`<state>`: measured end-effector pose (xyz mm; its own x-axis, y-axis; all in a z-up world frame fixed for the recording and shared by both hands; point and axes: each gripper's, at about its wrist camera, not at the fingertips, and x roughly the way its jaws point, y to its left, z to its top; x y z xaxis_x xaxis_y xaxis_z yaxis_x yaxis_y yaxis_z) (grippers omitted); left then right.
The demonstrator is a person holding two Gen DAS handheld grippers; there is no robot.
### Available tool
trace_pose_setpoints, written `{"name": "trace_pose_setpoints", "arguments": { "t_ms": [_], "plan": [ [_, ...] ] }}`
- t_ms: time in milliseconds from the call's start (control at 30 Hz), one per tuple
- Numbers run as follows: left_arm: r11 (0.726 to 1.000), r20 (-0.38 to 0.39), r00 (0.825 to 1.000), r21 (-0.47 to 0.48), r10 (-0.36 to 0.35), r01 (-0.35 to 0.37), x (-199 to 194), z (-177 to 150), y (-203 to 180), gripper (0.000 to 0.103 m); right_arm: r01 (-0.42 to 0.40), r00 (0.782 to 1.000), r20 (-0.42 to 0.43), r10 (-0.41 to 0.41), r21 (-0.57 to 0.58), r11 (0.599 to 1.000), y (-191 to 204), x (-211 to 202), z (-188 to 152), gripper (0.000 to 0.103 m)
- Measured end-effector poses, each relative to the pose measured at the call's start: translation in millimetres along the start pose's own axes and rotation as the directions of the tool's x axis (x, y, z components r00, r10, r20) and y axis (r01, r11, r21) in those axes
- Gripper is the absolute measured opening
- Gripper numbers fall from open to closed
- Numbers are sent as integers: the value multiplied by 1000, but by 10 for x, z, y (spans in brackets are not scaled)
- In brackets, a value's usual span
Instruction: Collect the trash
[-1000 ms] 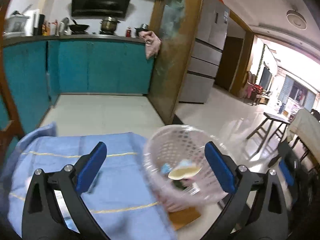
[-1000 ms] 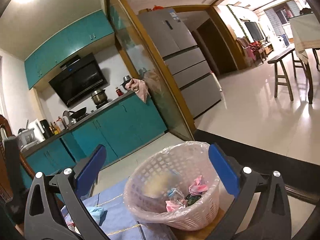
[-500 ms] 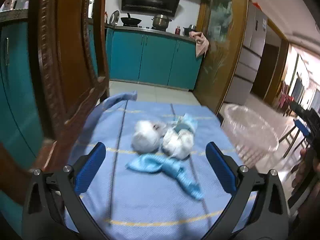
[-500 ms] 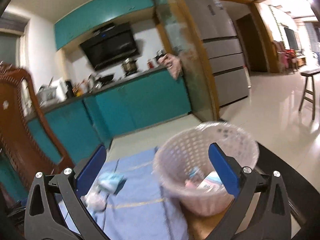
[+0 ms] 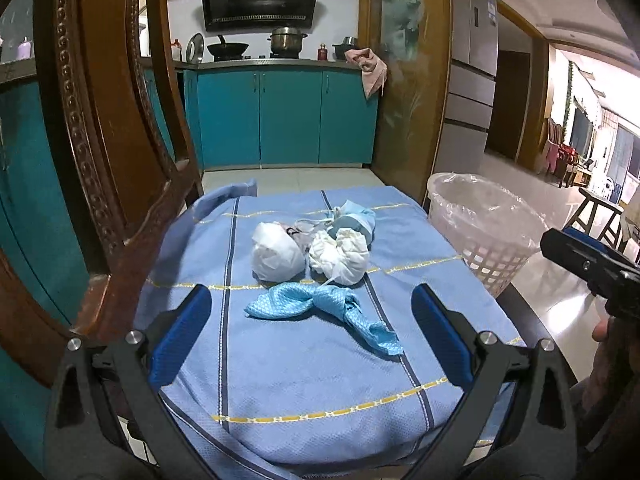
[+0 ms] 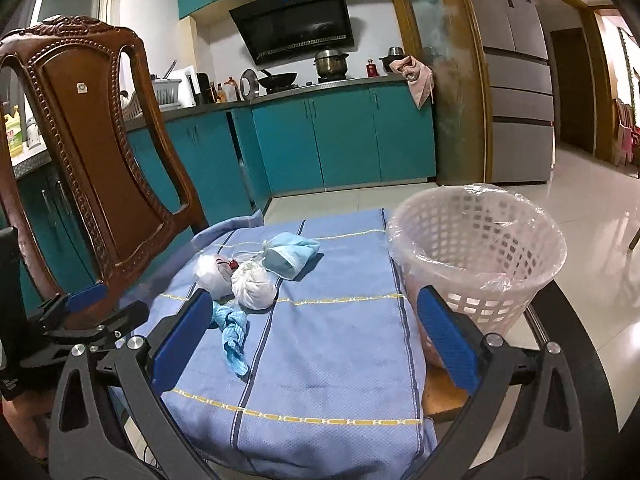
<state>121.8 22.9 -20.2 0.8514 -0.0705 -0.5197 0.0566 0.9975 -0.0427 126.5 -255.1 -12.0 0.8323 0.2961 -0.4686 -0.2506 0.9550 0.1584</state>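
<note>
A carved chair (image 5: 100, 128) stands left of the blue cloth (image 5: 312, 368). On the cloth's middle lie two white wads (image 5: 276, 254), a twisted blue rag (image 5: 320, 306) and a crumpled mask (image 5: 354, 222). At right stands the lined basket (image 5: 484, 236). Left gripper (image 5: 312, 336) and right gripper (image 6: 314, 328) both gape, holding nothing.

Between the jaws lies a woven blue tablecloth (image 5: 304, 364), matt, with a fine textured weave. Ahead of the jaws sit two crumpled white paper wads (image 5: 276, 254), soft and dull, and a twisted blue cloth (image 5: 320, 304) of waffle texture. Right of the jaws, a latticed plastic basket (image 6: 492, 280) carries a thin glossy film liner. Left stands a carved, varnished wooden chair (image 6: 92, 152); beyond, the tiled floor (image 6: 592, 216) shines
</note>
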Motion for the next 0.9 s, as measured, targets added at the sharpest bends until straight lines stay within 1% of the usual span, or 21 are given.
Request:
{"name": "trace_pose_setpoints", "arguments": {
  "t_ms": [67,233,900],
  "plan": [
    [1000,-6,1000,-17,-3,3,-8,-4,32,100,1,1000,-16,-1,-4,1000,9,38,-7,100],
    [999,-27,1000,-49,-1,-1,23,-16,101,100,-8,1000,-17,8,-18,1000,16,46,-11,100],
    [1000,-55,998,-23,-4,3,101,-55,33,100,-14,1000,-16,14,-20,1000,5,56,-5,100]
  ]
}}
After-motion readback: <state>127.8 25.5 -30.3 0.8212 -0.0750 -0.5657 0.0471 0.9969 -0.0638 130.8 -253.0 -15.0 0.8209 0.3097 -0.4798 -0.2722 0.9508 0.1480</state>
